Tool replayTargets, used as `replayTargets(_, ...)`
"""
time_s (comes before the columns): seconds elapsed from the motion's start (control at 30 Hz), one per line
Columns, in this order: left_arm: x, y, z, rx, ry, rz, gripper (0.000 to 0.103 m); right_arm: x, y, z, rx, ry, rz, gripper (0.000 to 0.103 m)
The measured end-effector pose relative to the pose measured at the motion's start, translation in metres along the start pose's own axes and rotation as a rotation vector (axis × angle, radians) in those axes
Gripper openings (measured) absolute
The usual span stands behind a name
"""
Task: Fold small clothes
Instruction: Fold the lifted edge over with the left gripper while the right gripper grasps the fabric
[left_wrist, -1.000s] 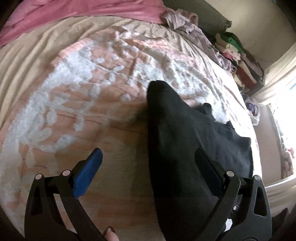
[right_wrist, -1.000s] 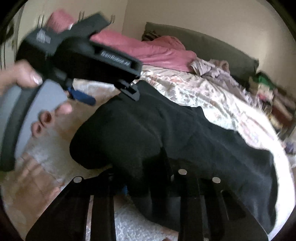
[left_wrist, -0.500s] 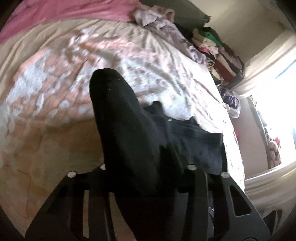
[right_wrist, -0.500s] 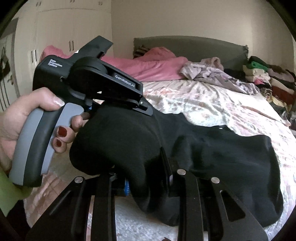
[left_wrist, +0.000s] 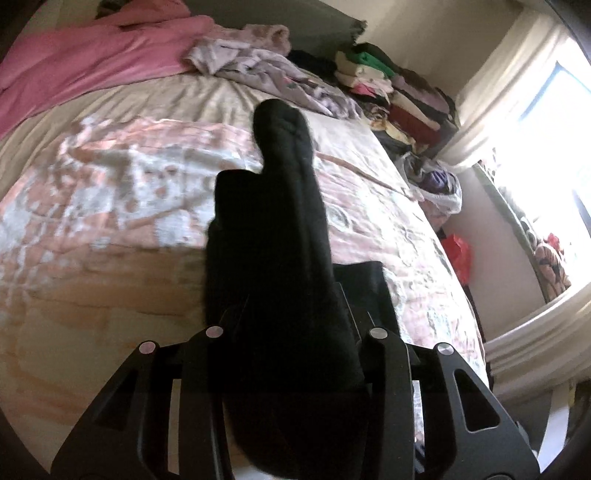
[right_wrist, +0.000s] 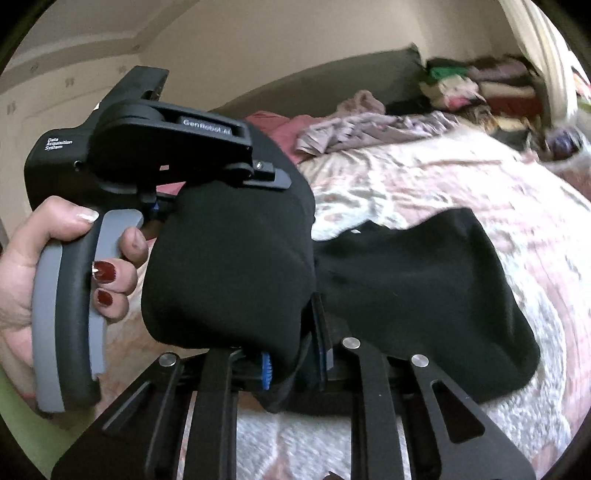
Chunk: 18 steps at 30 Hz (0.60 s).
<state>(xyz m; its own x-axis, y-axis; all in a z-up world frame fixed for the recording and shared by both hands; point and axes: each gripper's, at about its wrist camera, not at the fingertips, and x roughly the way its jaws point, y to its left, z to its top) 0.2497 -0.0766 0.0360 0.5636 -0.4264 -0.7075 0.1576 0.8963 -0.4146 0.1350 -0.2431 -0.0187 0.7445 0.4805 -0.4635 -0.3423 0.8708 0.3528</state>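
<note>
1. A black garment (right_wrist: 417, 280), plain and matte with no print I can see, is hanging lifted over the floral bedspread (right_wrist: 461, 173), one end bunched thick, the other draping wide toward the bed.
2. I am gripping the bunched end with my left gripper (left_wrist: 291, 325); its fingers are clamped on the black garment (left_wrist: 273, 229), which is standing up in a rounded column straight ahead of the left wrist camera.
3. My right gripper (right_wrist: 291, 362) is closing its jaws on a lower fold of the same cloth, which is sitting between the blue pads (right_wrist: 266, 369) there.
4. In the right wrist view, a hand (right_wrist: 44, 258) with dark red nails is wrapping the grey handle of the left gripper (right_wrist: 173, 206).
5. The cloth is hiding the left fingertips entirely, and I cannot make out which kind of clothing this is.
6. Beyond, a pink blanket (left_wrist: 85, 59) and a crumpled lilac garment (left_wrist: 266, 70) are lying near the headboard; stacked clothes (left_wrist: 391, 92) are sitting beside the bed, blurred in the right wrist view.
7. The window (left_wrist: 554, 122) is glaring white, washing out whatever is there.
</note>
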Motion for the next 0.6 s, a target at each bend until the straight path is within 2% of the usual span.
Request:
replayTargets(0.17, 0.030, -0.032, -0.007, 0.042, 0.025, 0.015, 0.028, -0.008, -0.026, -0.008, 0.076, 0.010, -0.017, 0.013)
replayTargets(0.53, 0.086, -0.072, -0.023, 0.118, 0.099, 0.058, 0.028, -0.016, -0.071, -0.024, 0.233, 0.053, -0.032, 0.013)
replayTargets(0.6, 0.093, -0.074, -0.026, 0.129, 0.106, 0.060, 0.032, -0.014, -0.077, -0.026, 0.261, 0.062, -0.028, 0.013)
